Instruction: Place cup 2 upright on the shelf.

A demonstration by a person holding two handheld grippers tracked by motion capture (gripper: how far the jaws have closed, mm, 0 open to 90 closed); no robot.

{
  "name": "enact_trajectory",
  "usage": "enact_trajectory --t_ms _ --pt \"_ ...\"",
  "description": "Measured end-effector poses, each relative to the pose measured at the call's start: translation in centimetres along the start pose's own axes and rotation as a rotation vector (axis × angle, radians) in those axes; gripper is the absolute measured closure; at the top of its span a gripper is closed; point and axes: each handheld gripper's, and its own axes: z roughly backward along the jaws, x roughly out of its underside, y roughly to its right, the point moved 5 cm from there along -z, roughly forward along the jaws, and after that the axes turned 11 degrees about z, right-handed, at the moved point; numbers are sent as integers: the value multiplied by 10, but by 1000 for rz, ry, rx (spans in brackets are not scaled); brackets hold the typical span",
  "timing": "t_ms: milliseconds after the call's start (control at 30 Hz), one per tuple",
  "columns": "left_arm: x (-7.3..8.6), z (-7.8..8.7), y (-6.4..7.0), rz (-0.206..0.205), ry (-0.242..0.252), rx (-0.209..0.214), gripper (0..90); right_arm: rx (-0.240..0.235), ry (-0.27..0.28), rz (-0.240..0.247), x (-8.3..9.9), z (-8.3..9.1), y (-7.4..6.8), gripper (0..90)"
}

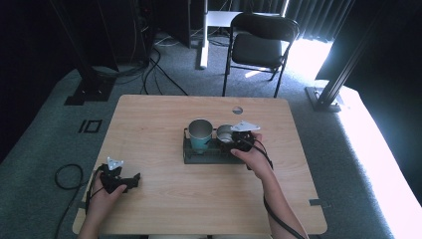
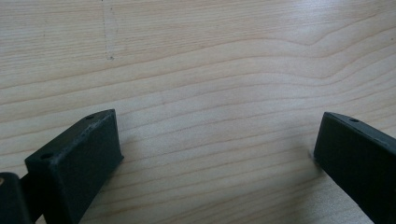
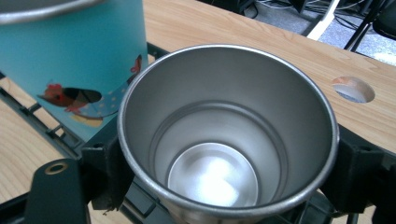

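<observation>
A black wire rack (image 1: 199, 155) lies mid-table and holds two cups. The taller one is a teal cup (image 1: 200, 134) with a bird picture (image 3: 79, 51). To its right is an empty steel cup (image 1: 225, 133), seen from above in the right gripper view (image 3: 224, 140). My right gripper (image 1: 231, 140) is shut on the steel cup, one black jaw pressed against each side of it (image 3: 224, 179). At the table's near left corner my left gripper (image 1: 130, 180) rests low over bare wood, its jaws wide apart and holding nothing (image 2: 217, 149).
The wooden table (image 1: 209, 199) has a round cable hole (image 1: 237, 110) behind the rack. A black folding chair (image 1: 261, 45) stands beyond the far edge. A cable loop (image 1: 67, 177) lies on the carpet to the left.
</observation>
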Motion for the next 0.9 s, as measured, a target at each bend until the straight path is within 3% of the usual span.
enact_trajectory --t_ms 67,133,433,567,900 --pt "0 0 0 0 0 0 13 -3 -6 6 0 0 0 176" --pt "0 0 0 0 0 0 13 -32 -15 -13 0 4 -1 120" --pt "0 0 0 0 0 0 13 -43 4 -26 1 24 4 115" --pt "0 0 0 0 0 0 13 -71 4 -32 4 32 3 115" --pt "0 0 0 0 0 0 13 -33 13 -37 8 44 9 115"
